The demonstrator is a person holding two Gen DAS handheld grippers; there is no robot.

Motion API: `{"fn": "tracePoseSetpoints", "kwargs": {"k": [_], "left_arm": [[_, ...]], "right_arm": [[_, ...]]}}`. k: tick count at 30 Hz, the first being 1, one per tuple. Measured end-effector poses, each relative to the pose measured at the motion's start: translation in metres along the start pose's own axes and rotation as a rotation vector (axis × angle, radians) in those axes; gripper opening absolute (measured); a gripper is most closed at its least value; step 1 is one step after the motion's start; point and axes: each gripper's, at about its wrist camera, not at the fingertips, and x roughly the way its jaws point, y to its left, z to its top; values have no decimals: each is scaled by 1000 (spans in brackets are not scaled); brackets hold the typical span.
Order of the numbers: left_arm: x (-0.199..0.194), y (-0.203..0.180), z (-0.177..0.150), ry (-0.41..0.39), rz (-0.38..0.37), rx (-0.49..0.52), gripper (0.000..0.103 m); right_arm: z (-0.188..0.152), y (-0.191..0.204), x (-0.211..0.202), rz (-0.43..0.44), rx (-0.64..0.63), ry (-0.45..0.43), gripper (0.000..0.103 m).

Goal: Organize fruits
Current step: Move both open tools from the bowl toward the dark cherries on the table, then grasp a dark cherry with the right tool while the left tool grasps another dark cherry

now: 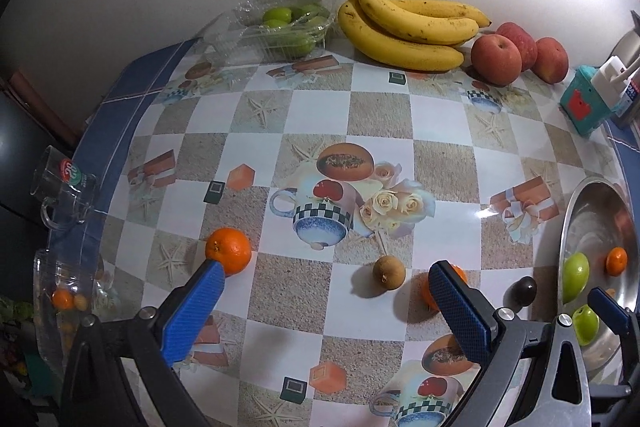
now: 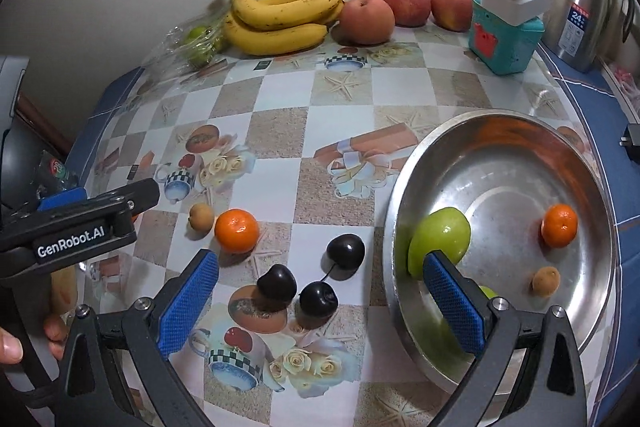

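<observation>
My left gripper (image 1: 326, 271) hangs open low over the checkered tablecloth. A mandarin (image 1: 229, 251) lies just past its left fingertip. A brown longan (image 1: 389, 273) sits between the fingers, and a second mandarin (image 1: 428, 293) is half hidden behind the right finger. My right gripper (image 2: 320, 261) is open above three dark cherries (image 2: 277, 285), close to the steel bowl (image 2: 390, 227). Inside the bowl lie a green fruit (image 2: 440, 239), a mandarin (image 2: 560, 225) and a longan (image 2: 546, 281). Another green fruit (image 2: 488, 293) shows behind the right finger.
Bananas (image 1: 408, 27), red apples (image 1: 496, 59) and a clear box of green fruits (image 1: 280, 27) line the back wall. A teal box with a lamp (image 1: 588, 99) and a steel thermos (image 2: 580, 7) stand at the right. Glass mugs (image 1: 64, 187) sit at the left edge.
</observation>
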Motion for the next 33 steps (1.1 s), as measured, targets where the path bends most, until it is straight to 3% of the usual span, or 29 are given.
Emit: {"fn": "tracePoseSetpoints", "kwargs": {"k": [1, 3, 7, 12, 15, 33], "left_arm": [[1, 0, 0, 3, -1, 2, 103], [3, -2, -1, 9, -3, 7, 103], [7, -7, -1, 20, -7, 23, 103], [14, -16, -2, 36, -17, 45, 103], [20, -18, -3, 54, -33, 39, 103], [29, -21, -3, 81, -63, 17, 103]], "right_arm": [[0, -1, 2, -4, 3, 6, 97], [1, -4, 6, -5, 12, 19, 78], [1, -4, 15, -8, 16, 47, 72], [3, -1, 20, -15, 7, 53, 51], [3, -1, 27, -19, 15, 74, 45], [3, 13, 44, -163, -85, 69, 37]]}}
